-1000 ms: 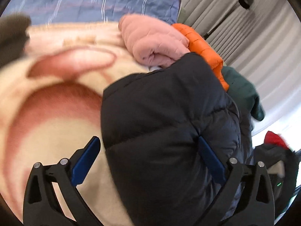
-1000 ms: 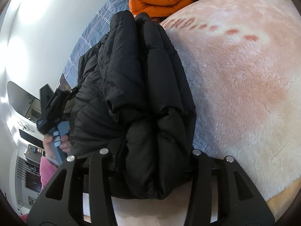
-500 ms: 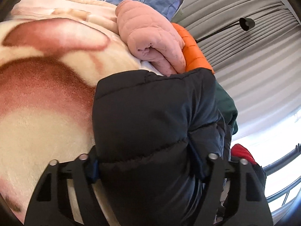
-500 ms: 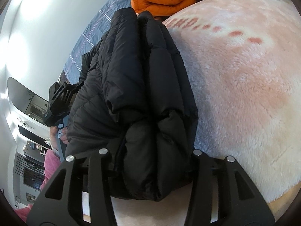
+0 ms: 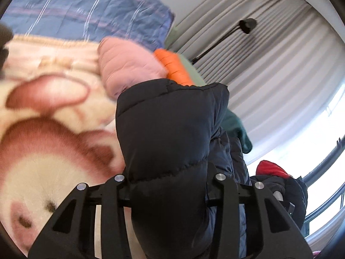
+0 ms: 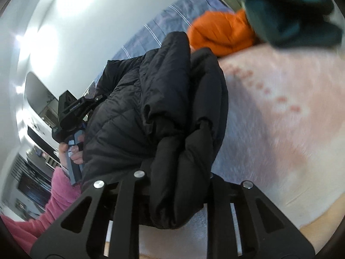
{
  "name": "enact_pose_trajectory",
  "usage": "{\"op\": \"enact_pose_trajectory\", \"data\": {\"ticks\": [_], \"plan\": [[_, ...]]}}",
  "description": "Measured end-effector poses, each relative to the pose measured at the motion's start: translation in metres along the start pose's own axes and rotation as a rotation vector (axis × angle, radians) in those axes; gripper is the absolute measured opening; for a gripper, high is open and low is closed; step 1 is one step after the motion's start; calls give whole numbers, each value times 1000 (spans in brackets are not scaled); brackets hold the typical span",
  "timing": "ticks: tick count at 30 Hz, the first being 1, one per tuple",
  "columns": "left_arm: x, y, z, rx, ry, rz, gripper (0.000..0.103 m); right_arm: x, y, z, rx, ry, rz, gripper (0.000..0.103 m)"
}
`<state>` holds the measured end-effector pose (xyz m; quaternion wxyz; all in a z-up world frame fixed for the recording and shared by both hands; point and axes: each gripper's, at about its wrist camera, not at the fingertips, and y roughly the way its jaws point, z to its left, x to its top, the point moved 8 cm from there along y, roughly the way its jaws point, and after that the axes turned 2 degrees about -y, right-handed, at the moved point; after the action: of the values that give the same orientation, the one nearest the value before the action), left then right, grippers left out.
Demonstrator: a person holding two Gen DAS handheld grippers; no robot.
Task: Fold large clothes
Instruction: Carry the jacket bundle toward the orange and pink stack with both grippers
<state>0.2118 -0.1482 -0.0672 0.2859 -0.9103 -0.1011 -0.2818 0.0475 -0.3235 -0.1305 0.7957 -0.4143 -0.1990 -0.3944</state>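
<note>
A folded black puffer jacket (image 5: pixel 172 142) fills the middle of the left wrist view. My left gripper (image 5: pixel 169 192) is shut on one end of it. My right gripper (image 6: pixel 174 185) is shut on the other end of the same jacket (image 6: pixel 151 112), which hangs bunched between the jaws above a pink and cream fleece blanket (image 6: pixel 280 125). In the right wrist view my left gripper (image 6: pixel 73 112) shows at the left, held in a hand, behind the jacket.
A folded pink jacket (image 5: pixel 127 71), an orange jacket (image 5: pixel 174 67) and a dark green garment (image 5: pixel 237 127) lie at the blanket's far side (image 5: pixel 43 146). The orange jacket (image 6: pixel 222 32) and green garment (image 6: pixel 289 15) also show in the right view. A blue striped sheet (image 5: pixel 86 15) lies beyond; curtains (image 5: pixel 269 60) stand behind.
My left gripper closed on the black jacket. Both grippers have lifted the jacket up off the blanket, and both views have tilted and blurred with the motion.
</note>
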Motion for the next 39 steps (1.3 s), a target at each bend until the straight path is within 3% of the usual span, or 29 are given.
{"op": "enact_pose_trajectory", "data": {"ticks": [6,15,19,25,28,33,37,39], "plan": [[19,-24,-41,-17,66,-53,42,15,-13,22,-68,-134,-88,19],[38,-47,-109,45,204,-94,42,34,-40,36,-74,-207,-181,19],[25,-46,-107,128,243,-69,42,20,-27,19,-30,-155,-115,19],[-6,-39,-62,256,212,-6,42,-11,9,-3,35,-96,27,19],[-6,-35,-48,300,200,0,42,-6,20,-6,50,-107,49,19],[40,-12,-71,327,271,-3,42,43,27,-8,37,-173,-15,19],[117,26,-124,334,378,-49,42,119,38,-31,4,-111,-169,19],[160,53,-149,346,394,-75,49,165,49,-48,-30,-66,-249,19]]}}
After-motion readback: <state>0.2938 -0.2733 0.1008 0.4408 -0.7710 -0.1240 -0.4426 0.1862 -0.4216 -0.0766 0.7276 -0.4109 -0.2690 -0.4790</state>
